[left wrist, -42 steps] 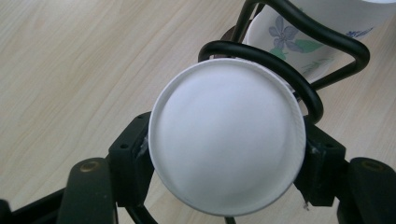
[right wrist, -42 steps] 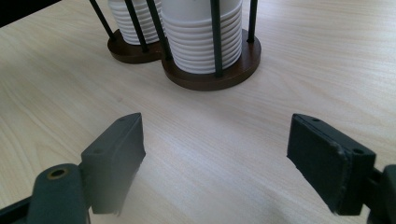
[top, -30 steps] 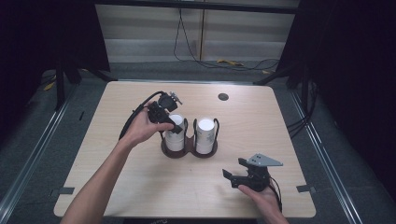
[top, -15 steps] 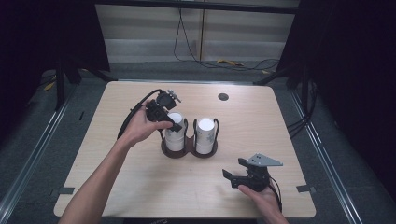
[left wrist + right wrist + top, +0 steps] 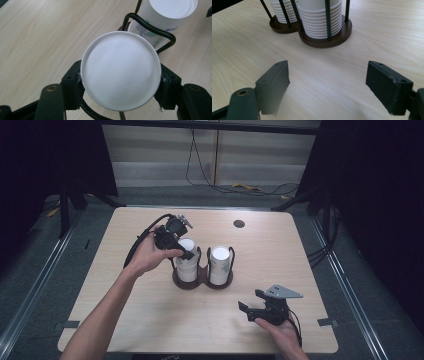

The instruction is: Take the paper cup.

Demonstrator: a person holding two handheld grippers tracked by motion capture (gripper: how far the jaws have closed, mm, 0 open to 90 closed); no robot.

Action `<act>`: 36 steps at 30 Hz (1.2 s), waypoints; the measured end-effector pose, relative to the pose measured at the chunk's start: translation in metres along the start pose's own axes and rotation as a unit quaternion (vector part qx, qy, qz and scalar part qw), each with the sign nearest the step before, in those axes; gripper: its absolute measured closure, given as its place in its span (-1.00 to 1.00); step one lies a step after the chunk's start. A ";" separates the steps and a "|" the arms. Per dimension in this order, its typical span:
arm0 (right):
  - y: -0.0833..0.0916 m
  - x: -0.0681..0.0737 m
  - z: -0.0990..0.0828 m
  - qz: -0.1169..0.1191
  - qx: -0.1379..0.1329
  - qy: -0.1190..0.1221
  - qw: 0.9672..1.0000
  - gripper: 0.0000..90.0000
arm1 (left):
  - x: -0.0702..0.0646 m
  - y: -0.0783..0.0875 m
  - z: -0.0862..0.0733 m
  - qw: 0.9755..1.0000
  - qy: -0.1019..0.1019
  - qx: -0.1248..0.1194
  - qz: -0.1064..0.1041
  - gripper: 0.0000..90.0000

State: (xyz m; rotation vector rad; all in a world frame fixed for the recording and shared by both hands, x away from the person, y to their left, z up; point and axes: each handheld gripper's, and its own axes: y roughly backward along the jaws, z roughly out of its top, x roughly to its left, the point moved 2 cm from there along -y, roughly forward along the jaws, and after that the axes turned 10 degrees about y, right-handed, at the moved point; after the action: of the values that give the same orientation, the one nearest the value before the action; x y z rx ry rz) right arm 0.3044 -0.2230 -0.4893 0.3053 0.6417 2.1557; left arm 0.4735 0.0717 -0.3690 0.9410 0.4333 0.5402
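A dark wooden two-slot cup holder [image 5: 202, 281] stands mid-table with black wire uprights. Each slot holds a stack of upturned white paper cups: the left stack [image 5: 187, 262] and the right stack [image 5: 220, 265]. My left gripper [image 5: 186, 249] reaches down over the left stack. Its jaws have just been closing, and both pads now press the sides of the top white cup [image 5: 120, 75]. The printed cup of the other stack [image 5: 170, 12] stands just beyond. My right gripper [image 5: 250, 304] rests near the front right of the table, open and holding nothing [image 5: 327, 80], facing the holder base [image 5: 324, 38].
The light wooden table [image 5: 310, 255] has a round cable hole [image 5: 239, 223] at the back. A black cable [image 5: 145, 237] loops from the left gripper. Dark floor with rails and cables surrounds the table.
The left hand has shifted only slightly at the top of the left cup stack. The right gripper has kept still.
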 end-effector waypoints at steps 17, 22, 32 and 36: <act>-0.001 0.000 0.000 0.001 -0.001 -0.001 1.000 -0.58 | 0.002 0.013 0.001 1.000 0.000 -0.012 -0.003 -0.20; -0.001 0.000 0.000 0.001 -0.002 -0.001 1.000 -0.58 | 0.002 0.017 0.001 1.000 0.004 -0.019 -0.006 -0.20; -0.001 0.000 0.000 0.001 -0.002 -0.002 1.000 -0.58 | 0.002 0.031 0.002 0.999 0.003 -0.035 -0.009 -0.20; -0.001 0.000 0.000 0.001 -0.001 -0.001 1.000 -0.58 | 0.002 0.032 0.002 0.999 0.005 -0.041 -0.012 -0.20</act>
State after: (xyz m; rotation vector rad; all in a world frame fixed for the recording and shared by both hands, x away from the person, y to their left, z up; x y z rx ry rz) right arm 0.3050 -0.2220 -0.4897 0.3079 0.6375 2.1576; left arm 0.4679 0.0868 -0.3409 0.8535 0.4273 0.5363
